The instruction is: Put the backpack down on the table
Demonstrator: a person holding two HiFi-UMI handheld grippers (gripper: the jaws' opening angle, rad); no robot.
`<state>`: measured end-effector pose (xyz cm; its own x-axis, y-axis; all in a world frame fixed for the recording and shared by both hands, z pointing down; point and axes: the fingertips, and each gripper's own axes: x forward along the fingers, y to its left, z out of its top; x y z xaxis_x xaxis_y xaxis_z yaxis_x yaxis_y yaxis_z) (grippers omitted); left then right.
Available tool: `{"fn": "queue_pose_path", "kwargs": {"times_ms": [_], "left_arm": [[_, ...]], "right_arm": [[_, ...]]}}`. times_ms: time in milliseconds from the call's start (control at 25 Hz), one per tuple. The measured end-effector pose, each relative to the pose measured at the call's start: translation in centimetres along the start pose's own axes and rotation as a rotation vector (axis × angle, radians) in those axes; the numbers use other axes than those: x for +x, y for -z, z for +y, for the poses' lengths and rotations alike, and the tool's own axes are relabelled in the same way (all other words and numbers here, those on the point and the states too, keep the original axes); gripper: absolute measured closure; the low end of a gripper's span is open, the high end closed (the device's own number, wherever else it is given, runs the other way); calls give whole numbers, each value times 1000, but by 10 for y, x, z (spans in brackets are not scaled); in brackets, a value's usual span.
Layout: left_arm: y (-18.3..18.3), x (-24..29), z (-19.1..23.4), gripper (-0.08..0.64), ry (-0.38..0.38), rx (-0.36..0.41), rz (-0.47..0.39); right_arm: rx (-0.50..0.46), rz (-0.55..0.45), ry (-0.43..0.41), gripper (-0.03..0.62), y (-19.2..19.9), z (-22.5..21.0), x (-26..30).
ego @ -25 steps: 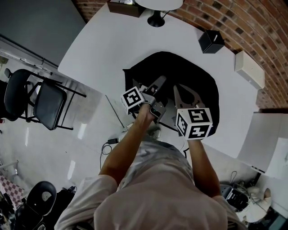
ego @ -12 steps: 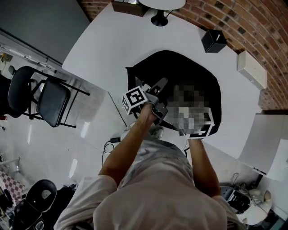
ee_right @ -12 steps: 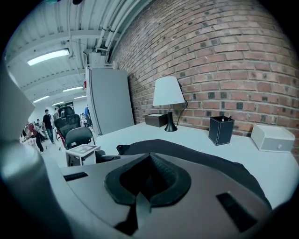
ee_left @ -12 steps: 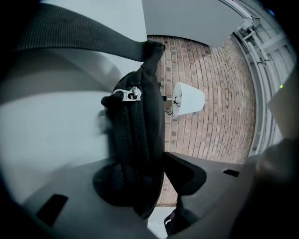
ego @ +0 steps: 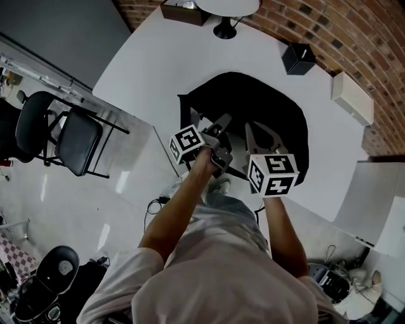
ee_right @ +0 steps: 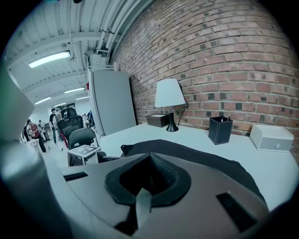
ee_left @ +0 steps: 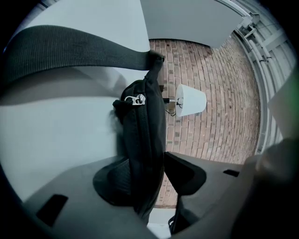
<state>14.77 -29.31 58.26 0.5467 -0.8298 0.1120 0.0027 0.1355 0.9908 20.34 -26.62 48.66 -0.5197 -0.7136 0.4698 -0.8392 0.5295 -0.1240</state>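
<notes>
The black backpack (ego: 266, 104) lies flat on the white table (ego: 152, 69). My left gripper (ego: 217, 126) is at its near left edge. In the left gripper view (ee_left: 154, 172) a fold of the backpack (ee_left: 145, 135) with a zipper pull (ee_left: 137, 99) stands between the jaws. The fold rests against one pad, brick wall shows in the gap to the other, and a strap (ee_left: 70, 44) crosses the top. My right gripper (ego: 259, 134) hovers over the backpack's near side. In the right gripper view (ee_right: 148, 161) the jaws meet with nothing between them, above the backpack (ee_right: 201, 161).
A white lamp (ego: 224, 28) and a dark box (ego: 180, 12) stand at the table's far end. A black pen holder (ego: 297, 58) and a white box (ego: 352, 98) sit by the brick wall. Black chairs (ego: 76, 139) stand on the floor to the left.
My left gripper has drawn back slightly toward the table's near edge. The backpack lies as before and the right gripper keeps its place.
</notes>
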Motion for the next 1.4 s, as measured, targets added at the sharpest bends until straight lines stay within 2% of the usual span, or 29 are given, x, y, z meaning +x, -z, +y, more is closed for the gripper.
{"fn": "queue_pose_path", "kwargs": {"times_ms": [400, 800, 920, 1160, 1400], "left_arm": [[7, -21, 7, 385, -43, -13, 34], [15, -46, -3, 385, -51, 34, 174], [22, -54, -18, 385, -35, 114, 241], [30, -73, -50, 387, -19, 337, 326], [42, -93, -79, 403, -22, 619, 400]], "right_arm": [[26, 5, 28, 591, 2, 7, -9], [85, -21, 128, 591, 2, 29, -24], [94, -35, 160, 591, 0, 37, -32], [105, -71, 226, 591, -5, 54, -52], [107, -103, 263, 591, -8, 74, -71]]}}
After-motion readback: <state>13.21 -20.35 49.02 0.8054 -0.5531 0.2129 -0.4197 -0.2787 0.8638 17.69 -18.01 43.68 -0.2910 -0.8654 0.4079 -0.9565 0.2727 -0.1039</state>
